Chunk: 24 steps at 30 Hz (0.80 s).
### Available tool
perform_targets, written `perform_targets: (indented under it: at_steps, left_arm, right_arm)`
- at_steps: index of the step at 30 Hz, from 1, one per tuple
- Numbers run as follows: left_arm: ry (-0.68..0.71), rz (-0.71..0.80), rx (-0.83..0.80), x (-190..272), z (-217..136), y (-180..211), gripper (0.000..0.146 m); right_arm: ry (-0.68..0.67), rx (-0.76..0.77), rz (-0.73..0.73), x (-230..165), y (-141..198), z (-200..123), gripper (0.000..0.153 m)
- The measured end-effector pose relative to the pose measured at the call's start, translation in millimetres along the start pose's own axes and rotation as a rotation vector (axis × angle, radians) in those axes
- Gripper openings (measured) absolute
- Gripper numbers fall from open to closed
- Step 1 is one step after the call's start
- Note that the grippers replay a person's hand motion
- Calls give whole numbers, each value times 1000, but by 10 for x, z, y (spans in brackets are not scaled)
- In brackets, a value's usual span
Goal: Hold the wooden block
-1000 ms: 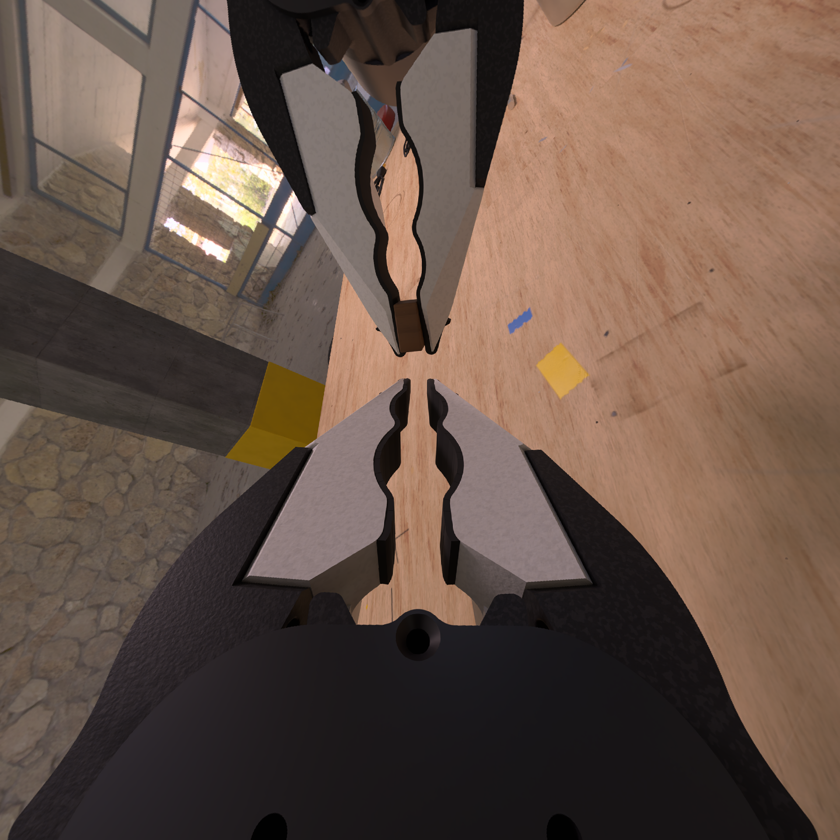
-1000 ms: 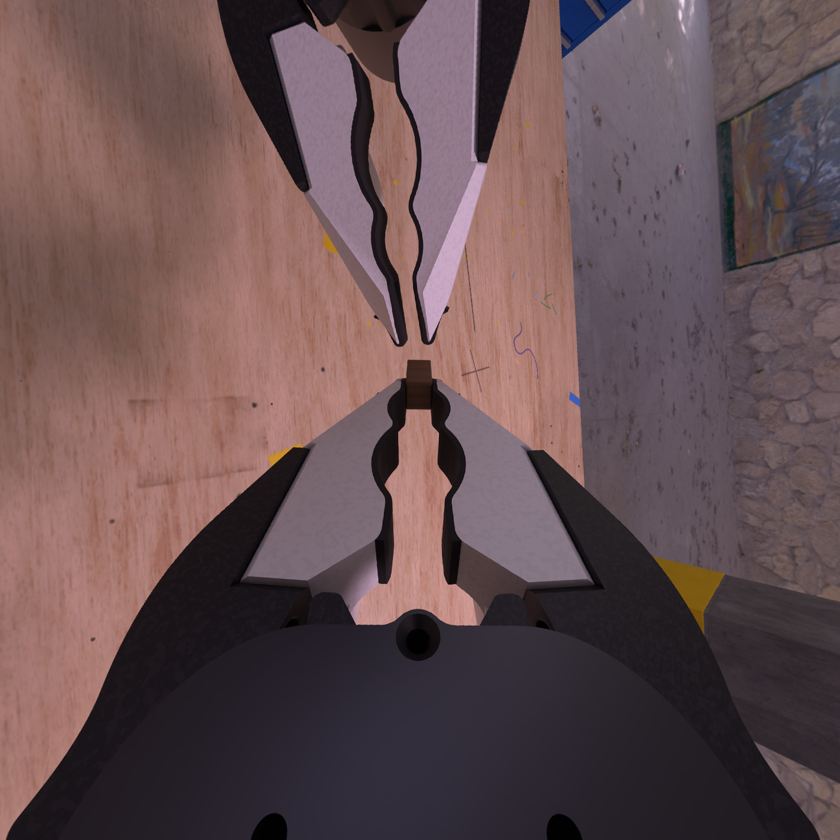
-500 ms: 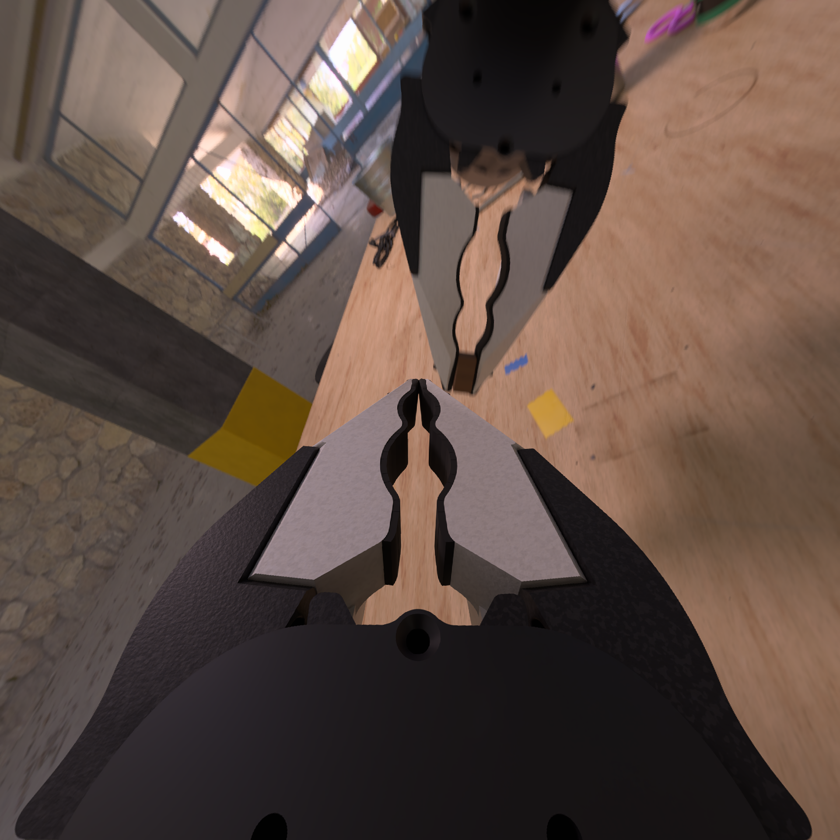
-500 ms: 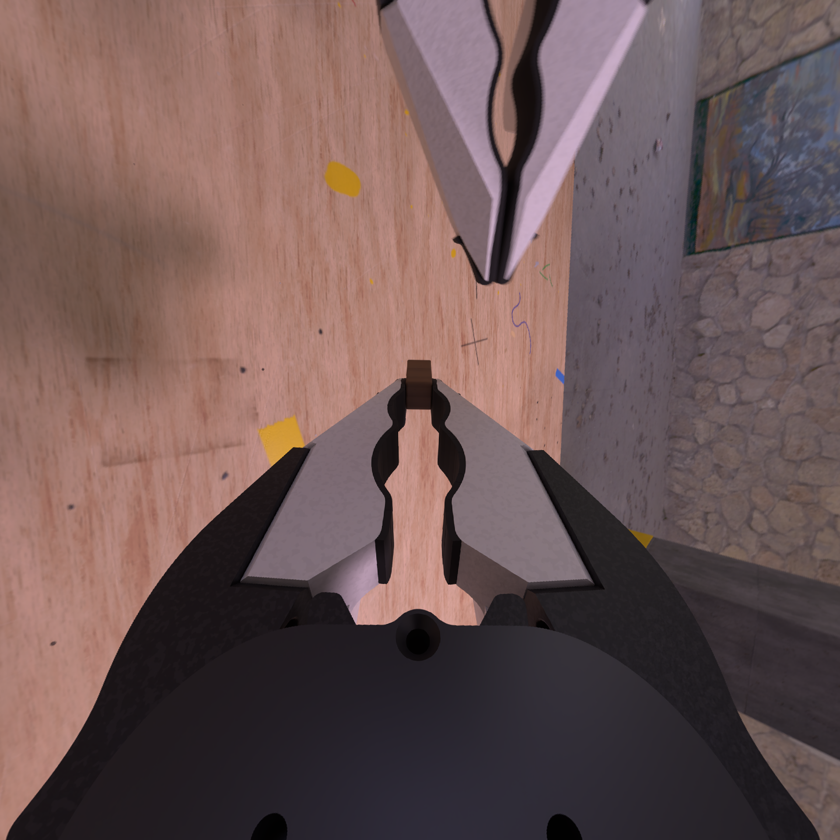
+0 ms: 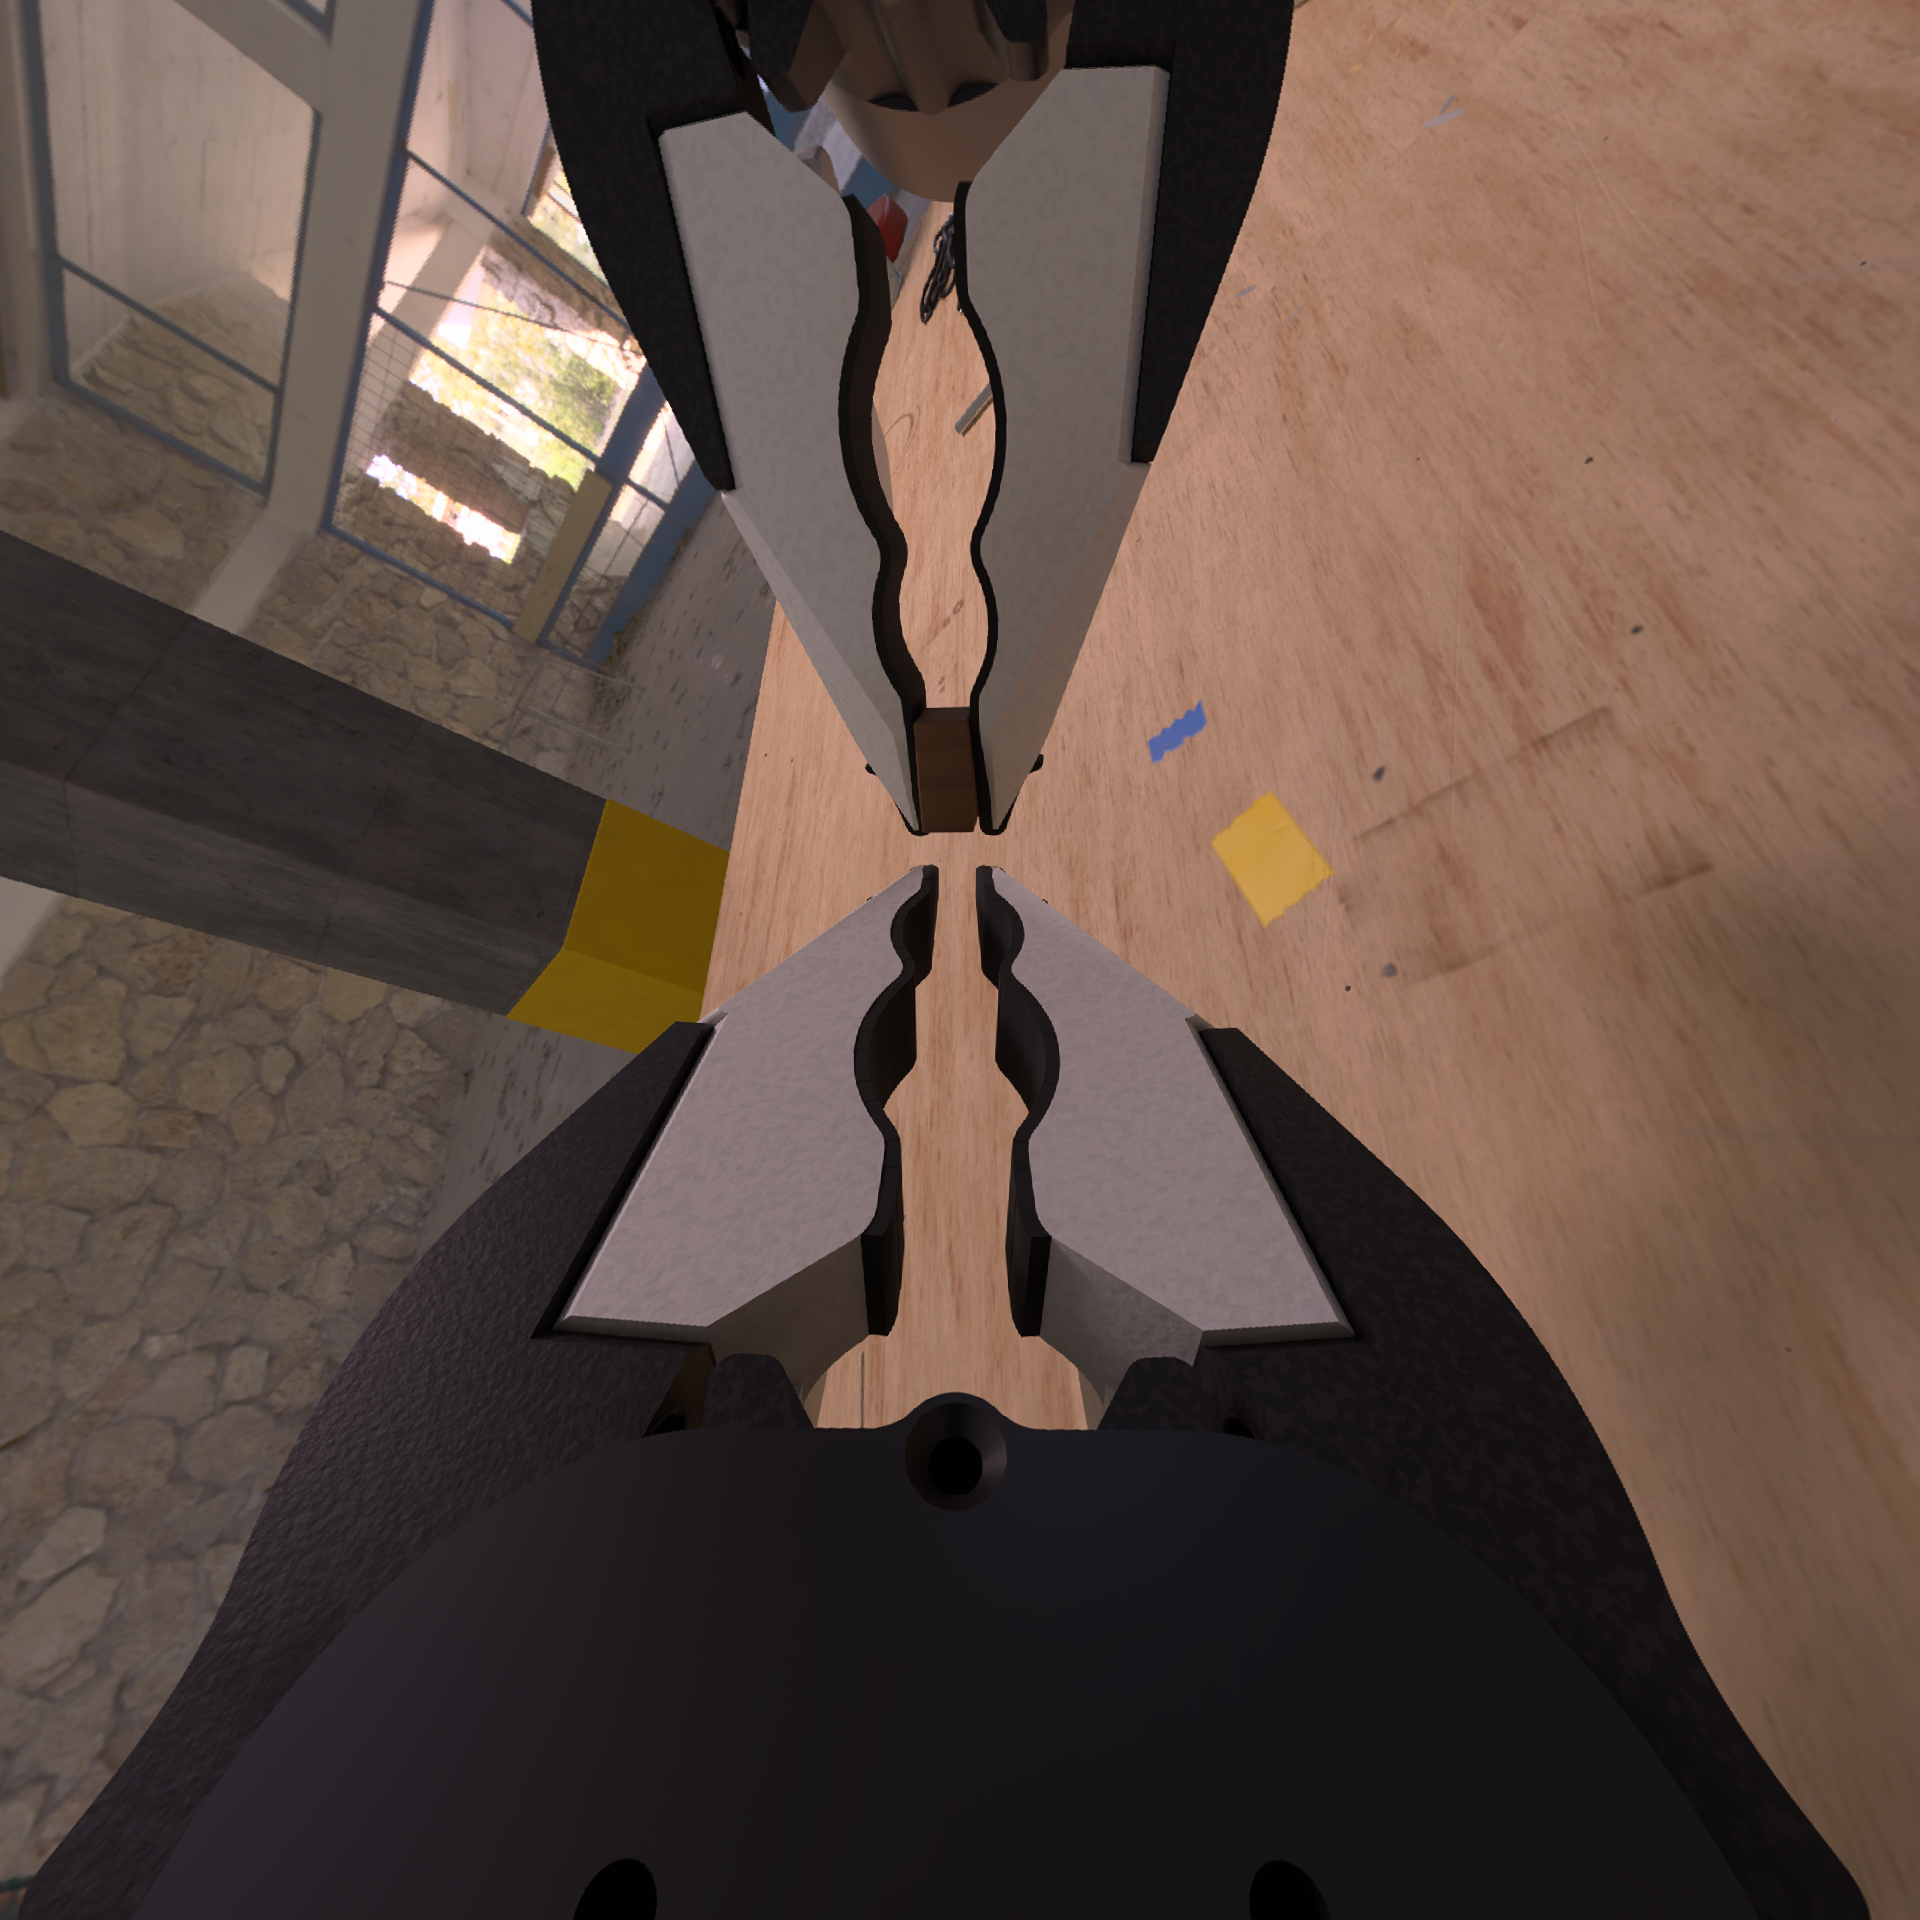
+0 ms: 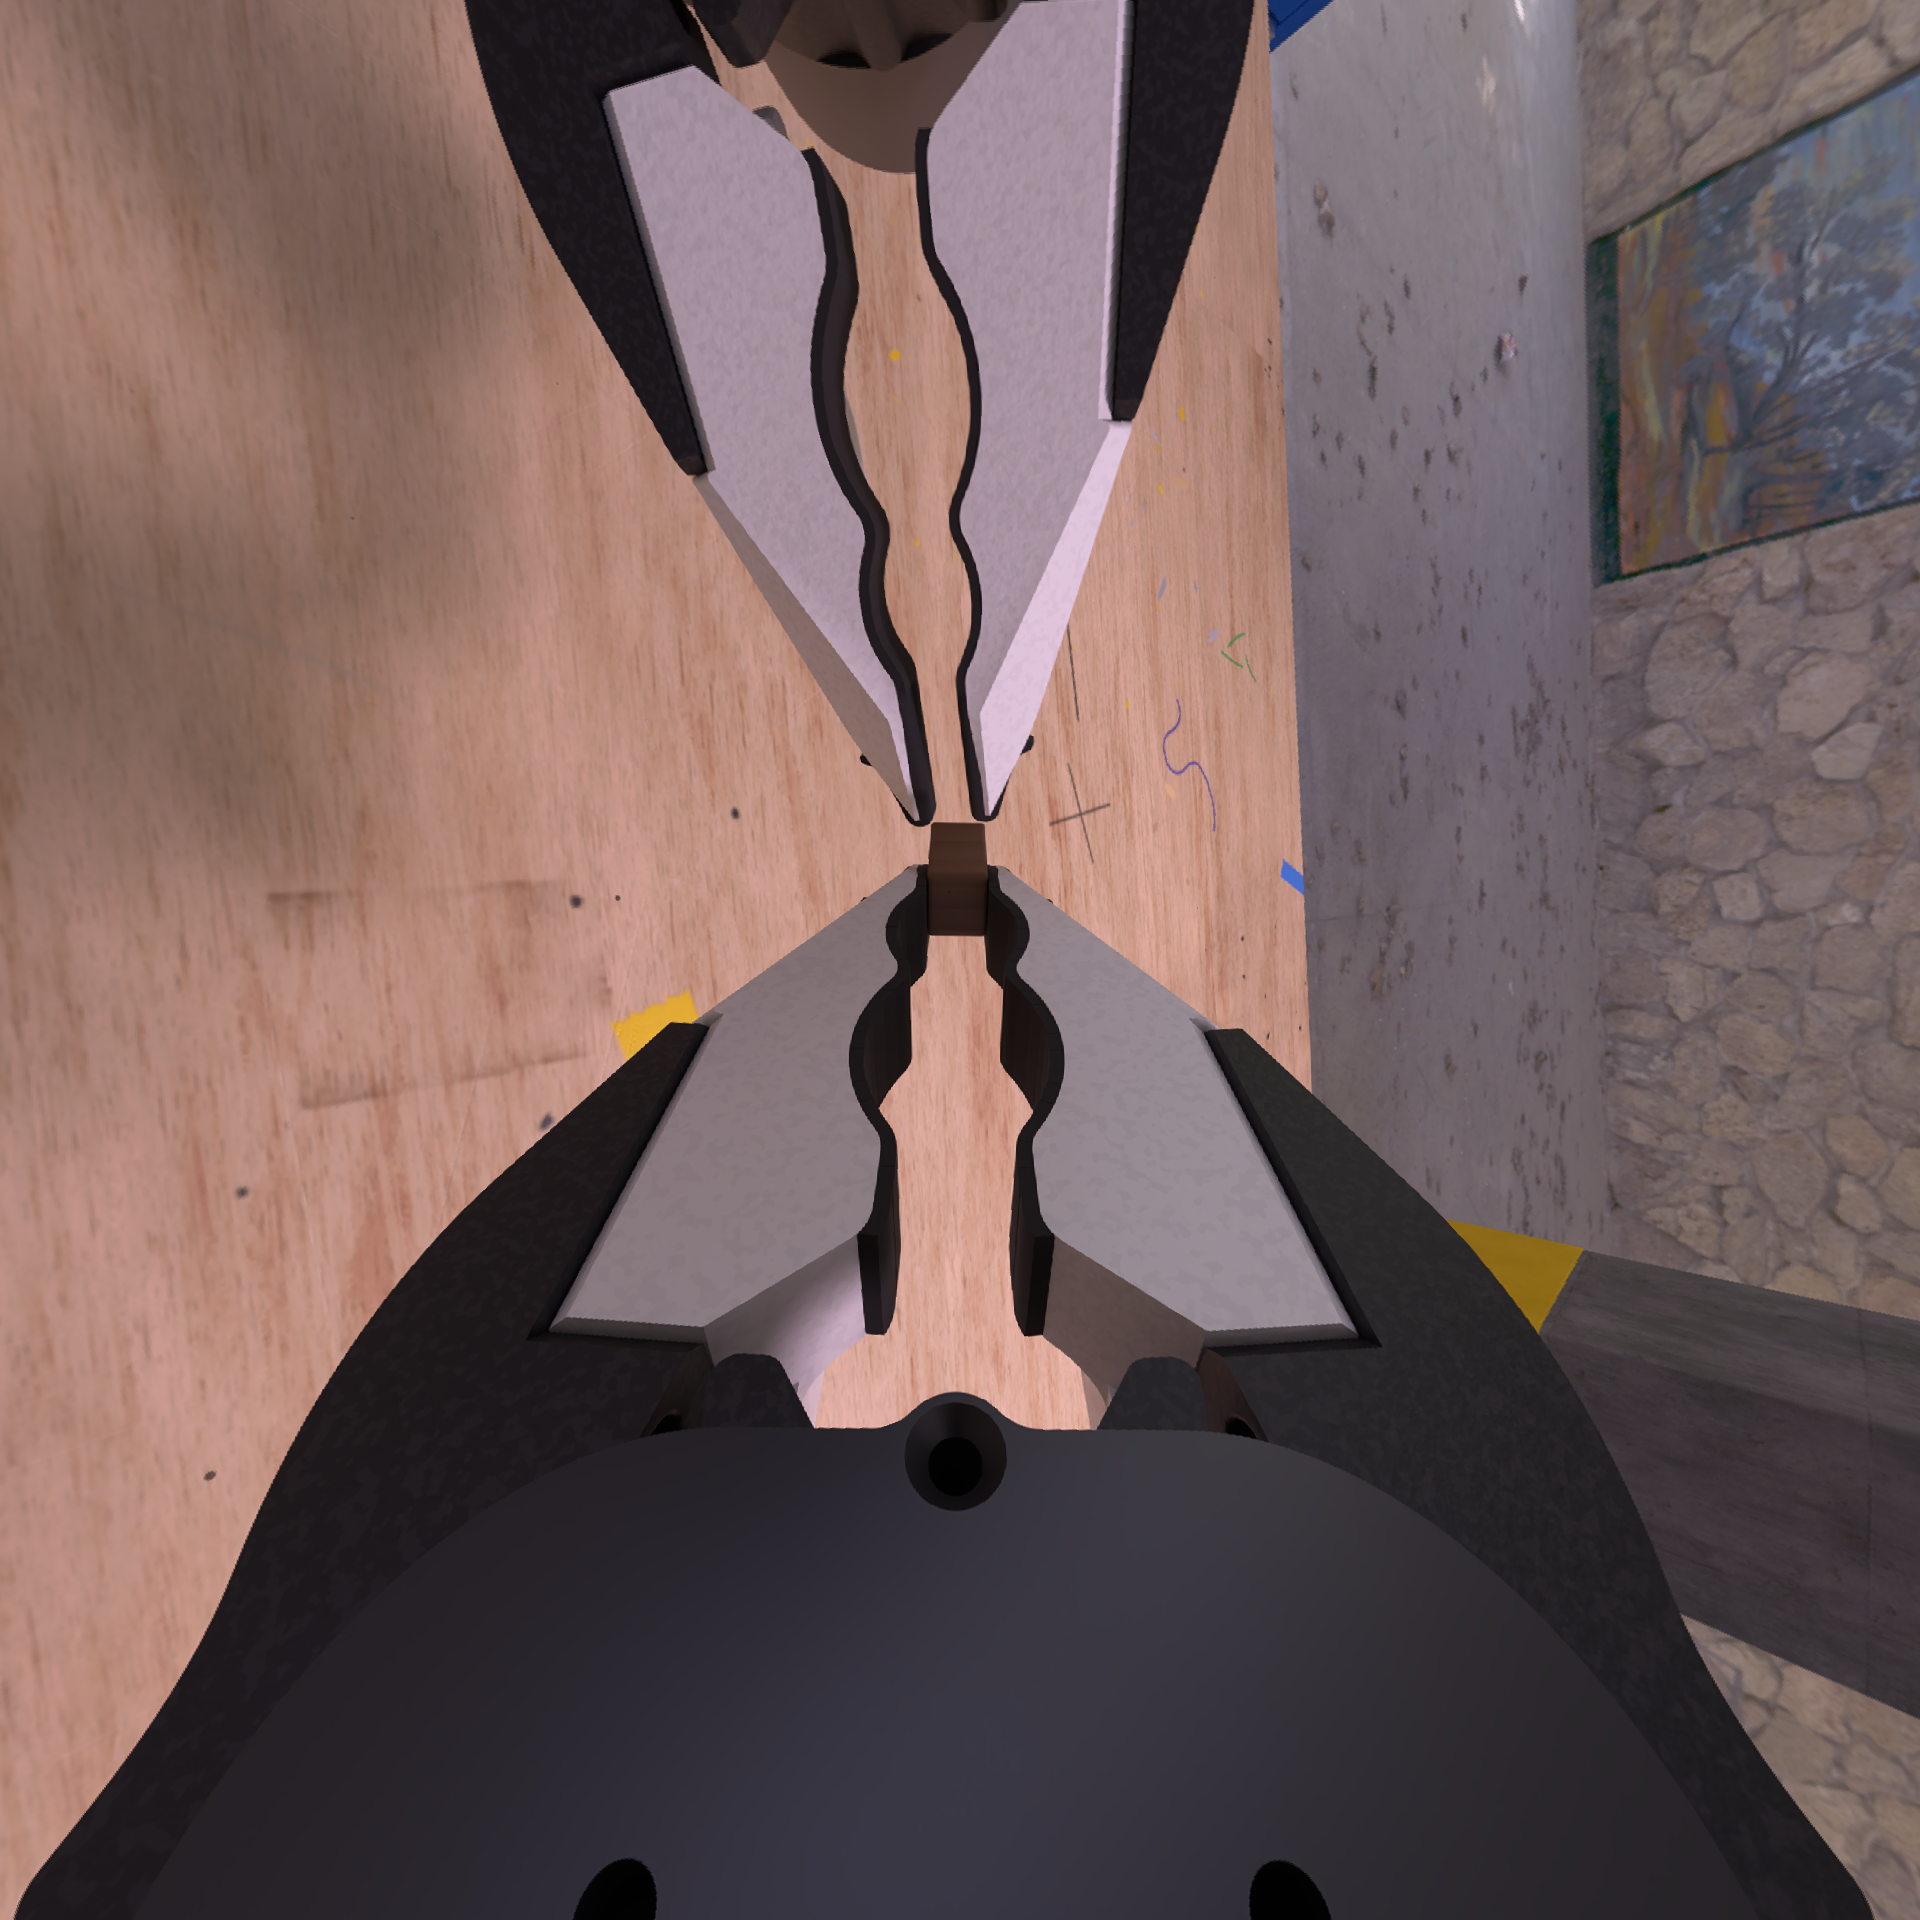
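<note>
A small dark brown wooden block [image 6: 956, 883] sits clamped between the fingertips of my right gripper [image 6: 956, 875], above the wooden table [image 6: 416, 623]. In the left wrist view the block [image 5: 943, 769] shows between the right gripper's [image 5: 945, 826] tips, pointing toward me. My left gripper [image 5: 956, 878] faces it tip to tip, a small gap short of the block, with its jaws slightly parted and empty. In the right wrist view the left gripper [image 6: 948, 816] hangs just beyond the block's free end.
A yellow square patch [image 5: 1270, 857] and a blue scrap [image 5: 1177, 732] lie on the table. The table edge runs close beside the grippers, with a dark beam with a yellow end [image 5: 623, 914] below. A grey wall [image 6: 1434, 727] stands past the edge.
Half a second ago my left gripper was shut and drawn off to one side. Now it is back in line, tip to tip with the right gripper, jaws slightly parted. The right gripper kept the block.
</note>
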<state>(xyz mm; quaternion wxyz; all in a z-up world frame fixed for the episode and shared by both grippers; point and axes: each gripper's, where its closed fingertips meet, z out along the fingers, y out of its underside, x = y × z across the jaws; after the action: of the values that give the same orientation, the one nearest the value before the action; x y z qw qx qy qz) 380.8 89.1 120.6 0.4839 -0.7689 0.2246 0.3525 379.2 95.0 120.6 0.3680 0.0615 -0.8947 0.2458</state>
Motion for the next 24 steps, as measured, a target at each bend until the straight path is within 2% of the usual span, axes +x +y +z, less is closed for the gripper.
perform_targets:
  at_steps: [10, 14, 18, 21, 24]
  left_arm:
    - [-8, 19, -15, -11, 21, -12, 7]
    - [10, -148, 54, -18, -7, -51, 6]
    - [61, -308, 121, -15, -22, -47, 6]
    - [97, -377, 156, -26, -31, -60, 6]
    - [114, -423, 186, -51, -32, -64, 6]
  right_arm:
    - [3, 5, -1, -11, -20, -11, 9]
    - [47, 10, -24, -11, -40, -19, 9]
    - [108, -16, -115, -42, -52, -10, 9]
    - [160, -26, -215, -54, -84, -35, 9]
    - [159, -15, -240, -47, -104, -63, 9]
